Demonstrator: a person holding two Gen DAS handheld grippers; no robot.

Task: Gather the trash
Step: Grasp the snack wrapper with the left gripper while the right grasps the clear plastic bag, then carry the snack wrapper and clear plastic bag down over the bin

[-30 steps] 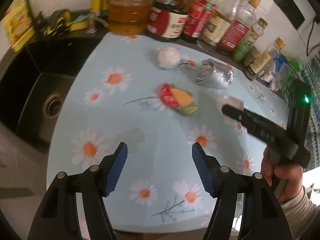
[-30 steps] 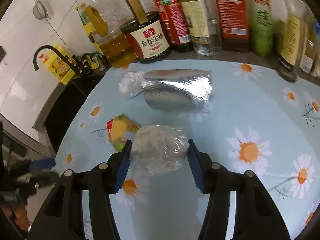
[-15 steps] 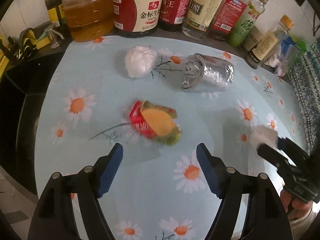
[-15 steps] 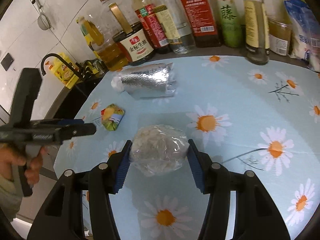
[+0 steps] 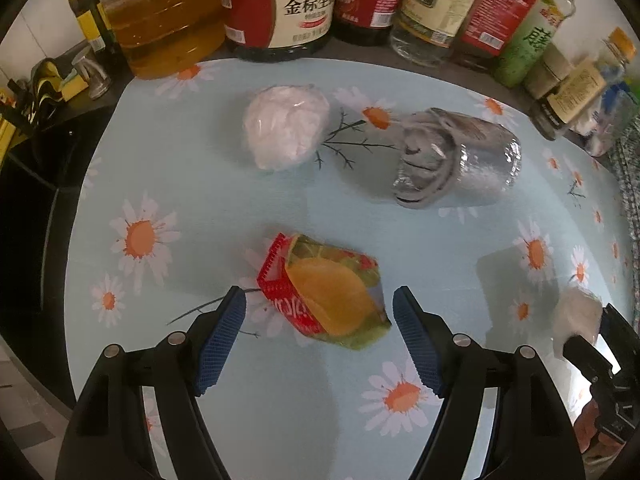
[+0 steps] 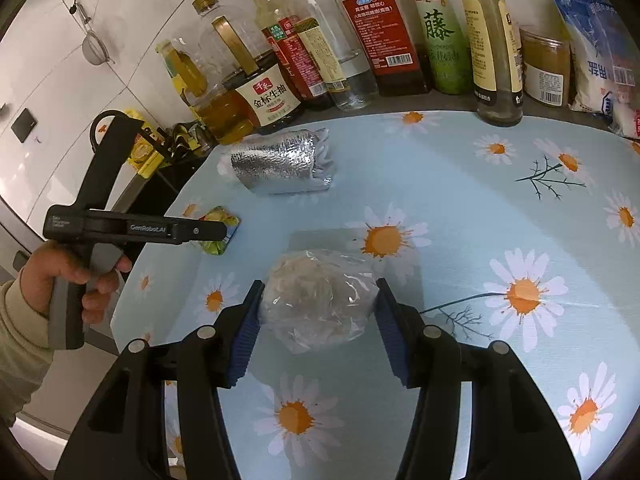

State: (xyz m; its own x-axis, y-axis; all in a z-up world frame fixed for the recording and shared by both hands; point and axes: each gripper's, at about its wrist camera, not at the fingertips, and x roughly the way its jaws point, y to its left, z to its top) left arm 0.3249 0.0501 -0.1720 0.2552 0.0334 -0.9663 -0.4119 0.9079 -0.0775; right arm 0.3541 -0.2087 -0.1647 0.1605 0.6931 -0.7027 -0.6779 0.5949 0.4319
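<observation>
Right tongs (image 6: 318, 312) clenched on crumpled clear plastic wad (image 6: 320, 300) above daisy-print surface (image 6: 480, 208). Left tongs (image 5: 320, 334) released, straddling red-yellow-green snack wrapper (image 5: 328, 296) lying on surface.

the left wrist view looks forward and down along the left hand-held gripper (image 5: 316, 336), low and close over the daisy-print counter (image 5: 200, 200), facing the row of bottles (image 5: 436, 4) at the wall. the right wrist view looks along the right hand-held gripper (image 6: 318, 322) from the counter's right side, a little higher, facing the same bottles (image 6: 384, 40) and the wall tiles at left. both views share the yellow wrapper (image 5: 332, 300) (image 6: 220, 220), the foil roll (image 5: 456, 160) (image 6: 280, 164) and the soy sauce jug (image 5: 280, 4) (image 6: 266, 94). each view catches the other hand-held gripper at its edge.
</observation>
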